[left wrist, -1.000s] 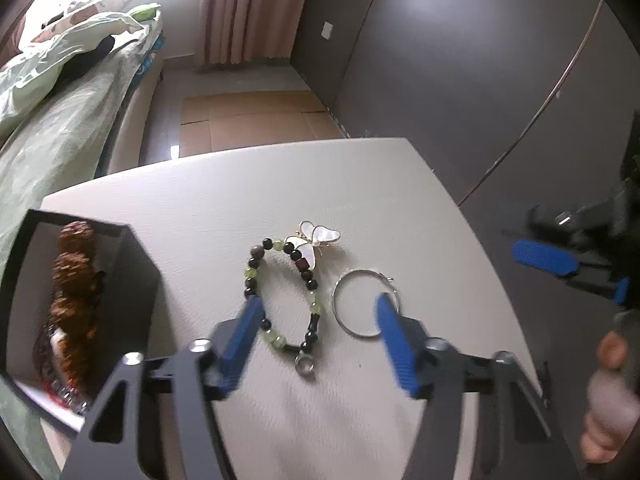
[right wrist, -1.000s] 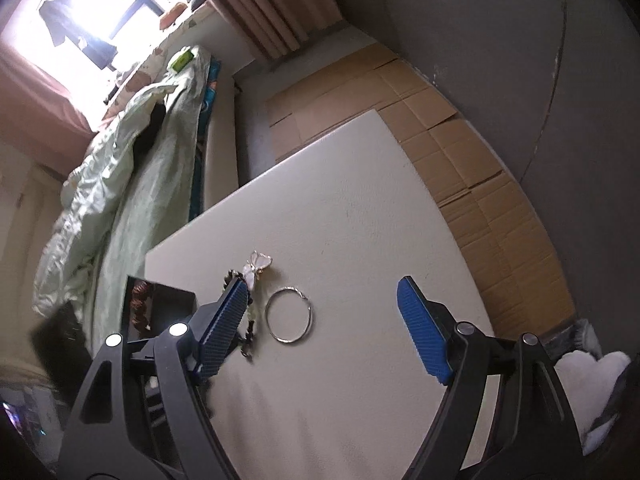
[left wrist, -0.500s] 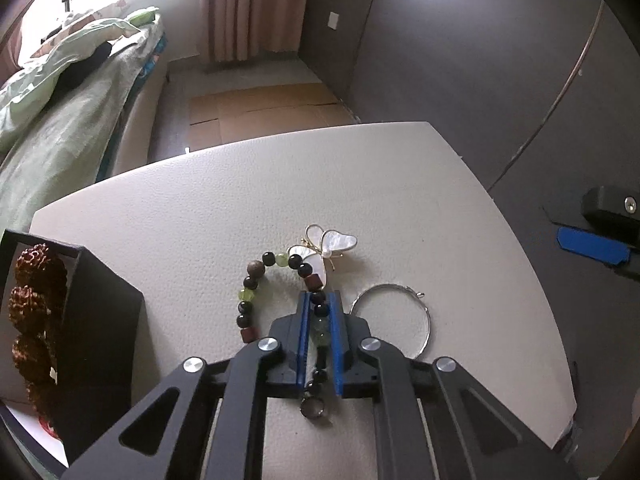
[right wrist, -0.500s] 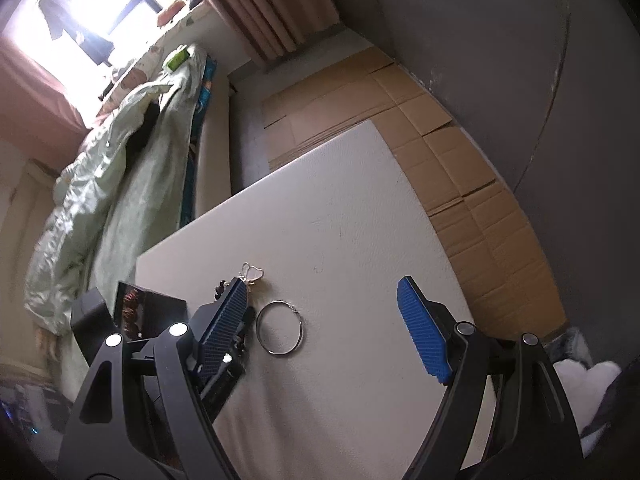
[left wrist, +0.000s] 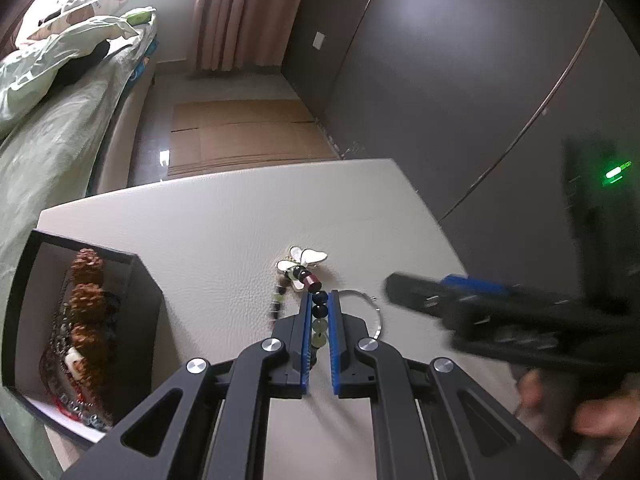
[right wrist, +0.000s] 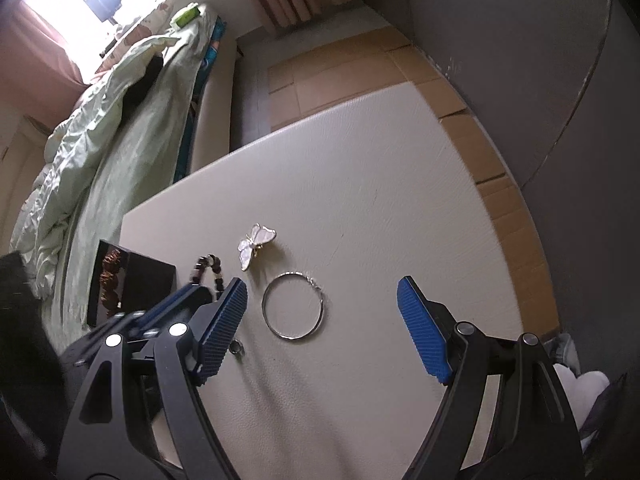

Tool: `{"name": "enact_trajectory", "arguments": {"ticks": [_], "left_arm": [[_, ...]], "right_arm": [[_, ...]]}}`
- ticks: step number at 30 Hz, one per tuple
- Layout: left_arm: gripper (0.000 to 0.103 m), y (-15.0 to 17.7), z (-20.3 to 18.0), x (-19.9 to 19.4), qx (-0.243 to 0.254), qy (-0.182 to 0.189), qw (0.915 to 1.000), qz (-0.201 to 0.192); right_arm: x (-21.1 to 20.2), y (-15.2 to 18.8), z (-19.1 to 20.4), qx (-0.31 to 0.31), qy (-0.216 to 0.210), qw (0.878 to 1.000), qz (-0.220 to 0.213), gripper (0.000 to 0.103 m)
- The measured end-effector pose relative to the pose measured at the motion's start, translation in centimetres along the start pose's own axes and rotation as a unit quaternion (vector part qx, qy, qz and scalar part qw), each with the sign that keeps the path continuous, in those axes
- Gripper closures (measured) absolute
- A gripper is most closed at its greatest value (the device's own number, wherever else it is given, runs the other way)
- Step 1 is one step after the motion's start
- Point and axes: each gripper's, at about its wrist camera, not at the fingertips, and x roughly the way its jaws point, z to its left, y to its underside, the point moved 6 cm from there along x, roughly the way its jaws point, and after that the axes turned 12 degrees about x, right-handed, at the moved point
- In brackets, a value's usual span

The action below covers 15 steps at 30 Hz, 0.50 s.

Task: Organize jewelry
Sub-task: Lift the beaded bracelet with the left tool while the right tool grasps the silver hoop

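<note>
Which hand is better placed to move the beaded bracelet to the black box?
Left: the left gripper is shut on the beaded bracelet, with the black box beside it. The right gripper is open over the silver hoop.

A cream, leather-textured square table carries a white butterfly brooch, a thin silver hoop bangle, a small metal ring and an open black jewelry box at its left edge.
</note>
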Motion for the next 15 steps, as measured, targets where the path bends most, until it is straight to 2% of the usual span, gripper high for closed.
{"name": "enact_trajectory", "arguments": {"ticks": [4, 9, 15], "left_arm": [[0.098, -0.4, 0.2, -2.3, -0.002, 0.012, 0.9998, -0.017], [0.098, -0.8, 1.4, -4.3, -0.017, 0.009, 0.9993, -0.033], [0.098, -0.6, 2.8, -6.0, -0.03, 0.007, 0.9986, -0.044]], "right_arm": [[1.4, 0.5, 0.4, -0.013, 0.018, 1.0, 0.011, 0.025], [2.8, 1.6, 1.2, -0.038, 0.048, 0.998, 0.015, 0.025], [4.5, 2.9, 2.7, -0.081, 0.089, 0.993, 0.016, 0.03]]}}
